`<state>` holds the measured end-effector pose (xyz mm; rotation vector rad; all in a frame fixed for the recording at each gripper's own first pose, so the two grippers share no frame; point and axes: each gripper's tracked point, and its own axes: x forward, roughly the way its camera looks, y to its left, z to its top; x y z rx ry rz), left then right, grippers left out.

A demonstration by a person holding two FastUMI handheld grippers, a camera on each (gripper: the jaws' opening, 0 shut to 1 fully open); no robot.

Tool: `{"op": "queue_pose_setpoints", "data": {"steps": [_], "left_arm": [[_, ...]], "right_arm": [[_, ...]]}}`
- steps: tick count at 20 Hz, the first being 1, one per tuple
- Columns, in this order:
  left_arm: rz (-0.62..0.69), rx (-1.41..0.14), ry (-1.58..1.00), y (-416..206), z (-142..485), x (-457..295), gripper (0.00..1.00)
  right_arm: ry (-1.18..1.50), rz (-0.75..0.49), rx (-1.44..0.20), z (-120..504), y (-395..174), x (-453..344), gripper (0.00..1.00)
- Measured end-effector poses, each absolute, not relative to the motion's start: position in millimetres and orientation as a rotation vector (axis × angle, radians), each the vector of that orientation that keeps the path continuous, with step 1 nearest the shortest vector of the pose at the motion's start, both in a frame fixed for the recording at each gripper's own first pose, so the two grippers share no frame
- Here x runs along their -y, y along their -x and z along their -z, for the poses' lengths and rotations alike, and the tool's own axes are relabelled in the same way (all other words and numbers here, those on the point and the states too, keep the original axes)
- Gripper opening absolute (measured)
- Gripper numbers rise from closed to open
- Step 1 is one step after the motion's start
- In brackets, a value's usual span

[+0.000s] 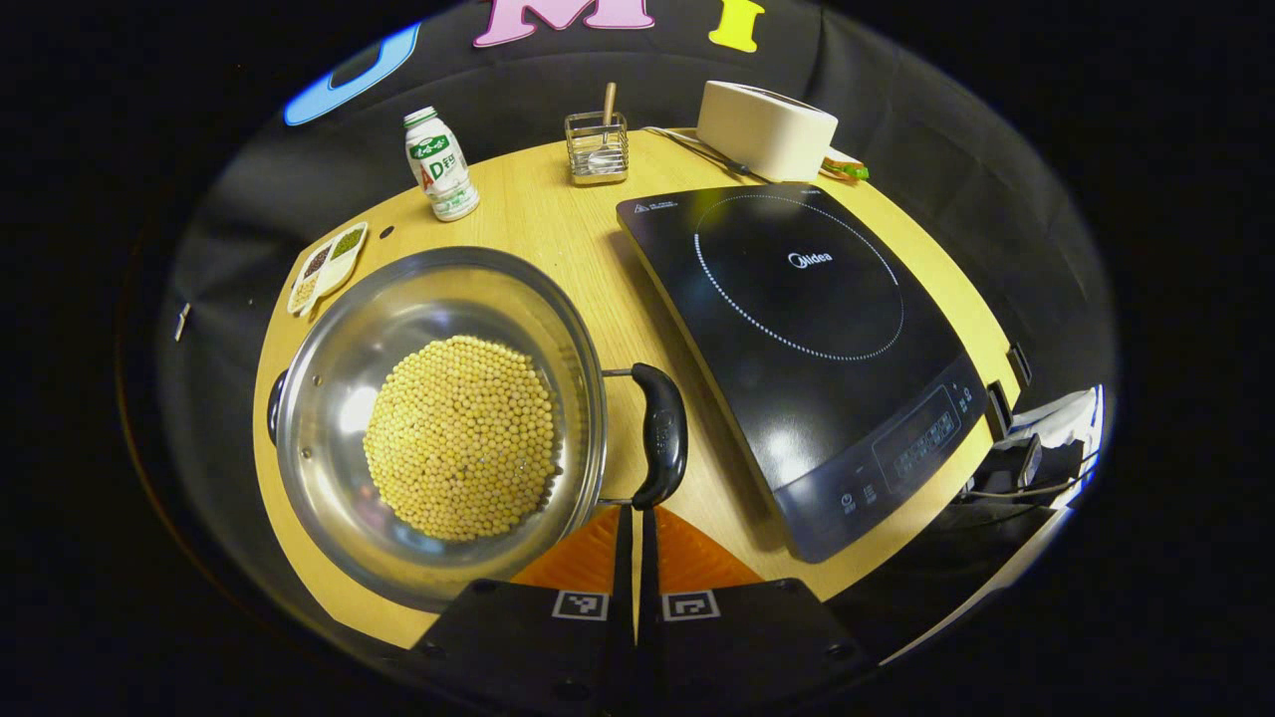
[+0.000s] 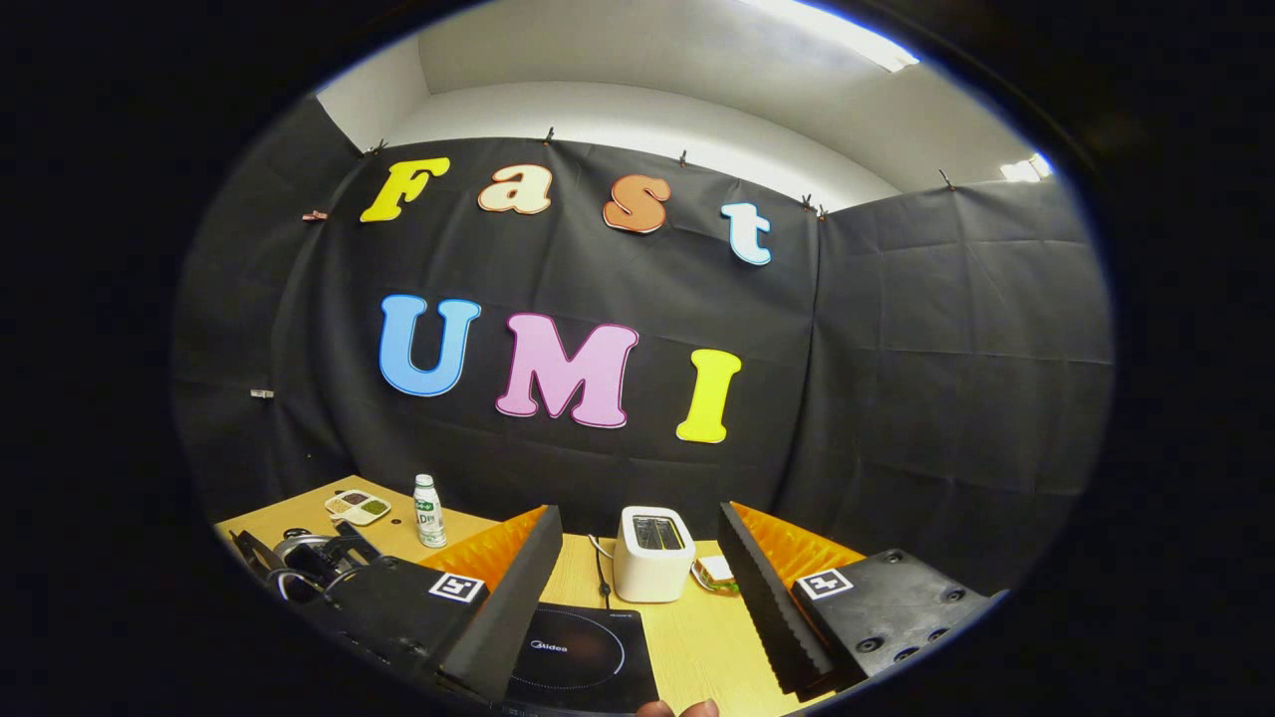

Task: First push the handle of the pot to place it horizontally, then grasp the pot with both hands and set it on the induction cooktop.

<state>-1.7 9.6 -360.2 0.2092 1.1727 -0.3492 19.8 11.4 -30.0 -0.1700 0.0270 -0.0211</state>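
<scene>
We see the left gripper [image 1: 636, 518] clenched just below the pot [image 1: 438, 418] handle [image 1: 659, 434], and the right gripper [image 2: 637, 588] released above the cooktop [image 2: 583, 662].

You're looking at a shiny metal pot [image 1: 438, 418], its glossy plastic handle [image 1: 659, 434], a glassy cooktop [image 1: 807, 329] and a matt wood-grain table [image 1: 558, 214]

The pot's [image 1: 438, 418] near rim is hidden behind the left claw [image 1: 635, 558]; the induction cooktop [image 2: 583, 662] is cut off below.
</scene>
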Motion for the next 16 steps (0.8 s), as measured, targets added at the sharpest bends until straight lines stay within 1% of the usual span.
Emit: {"op": "queue_pose_setpoints", "data": {"steps": [6, 16], "left_arm": [[0.284, -1.157, -0.173, -30, 362, 4, 0.06], [0.268, -1.135, -0.176, -61, 363, 19, 0.06]], "right_arm": [[0.173, 0.037, -0.031, 33, -24, -2, 0.98], [0.175, 0.064, -0.045, 37, -31, 8, 0.98]]}}
